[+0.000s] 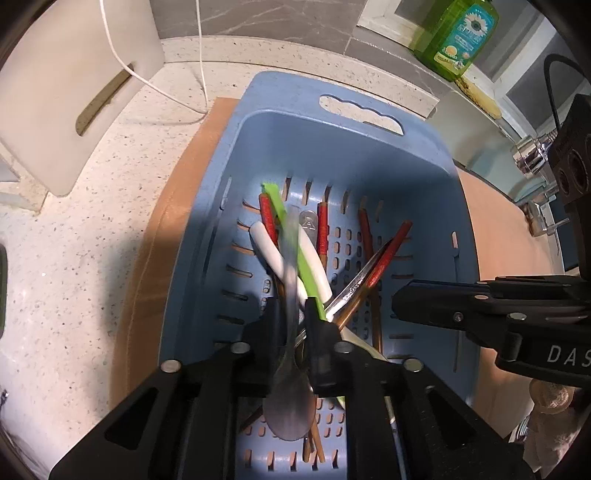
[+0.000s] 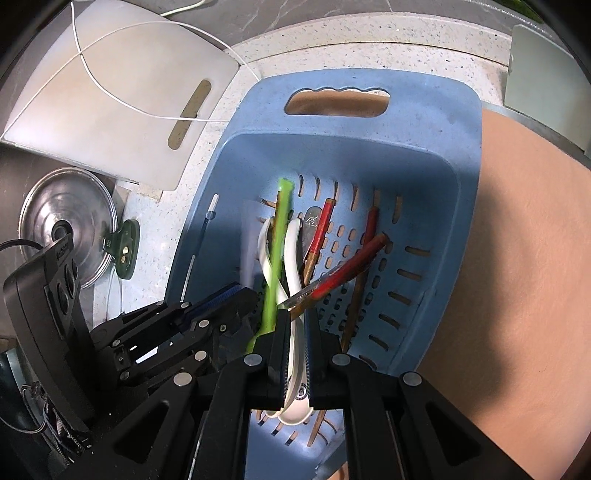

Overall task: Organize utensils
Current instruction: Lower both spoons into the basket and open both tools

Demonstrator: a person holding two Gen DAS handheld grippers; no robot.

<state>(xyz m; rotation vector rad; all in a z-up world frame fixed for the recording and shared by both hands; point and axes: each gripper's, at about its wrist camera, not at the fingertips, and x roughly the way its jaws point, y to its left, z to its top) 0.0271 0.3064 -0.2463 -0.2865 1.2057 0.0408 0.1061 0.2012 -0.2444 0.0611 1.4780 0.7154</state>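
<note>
A blue slotted basket (image 1: 332,96) (image 2: 424,110) holds red-tipped wooden chopsticks (image 1: 323,225) (image 2: 321,225), white ceramic spoons, a green-handled utensil (image 1: 280,210) (image 2: 275,251) and a metal utensil. In the left wrist view a blurred metal spoon (image 1: 290,402) hangs bowl-down between the fingers of my left gripper (image 1: 293,314), which stand slightly apart and look loose on it. My right gripper (image 2: 295,317) is shut on a white ceramic spoon (image 2: 295,406), whose handle reaches into the basket. Each gripper shows in the other's view: the right gripper (image 1: 399,306), the left gripper (image 2: 240,295).
The basket sits on a brown mat (image 1: 155,258) (image 2: 517,258) on a speckled counter. A white cutting board (image 1: 74,92) (image 2: 110,92) with a white cable lies at the back left. A green soap bottle (image 1: 458,33) and faucet (image 1: 532,155) are right, a pot lid (image 2: 62,221) left.
</note>
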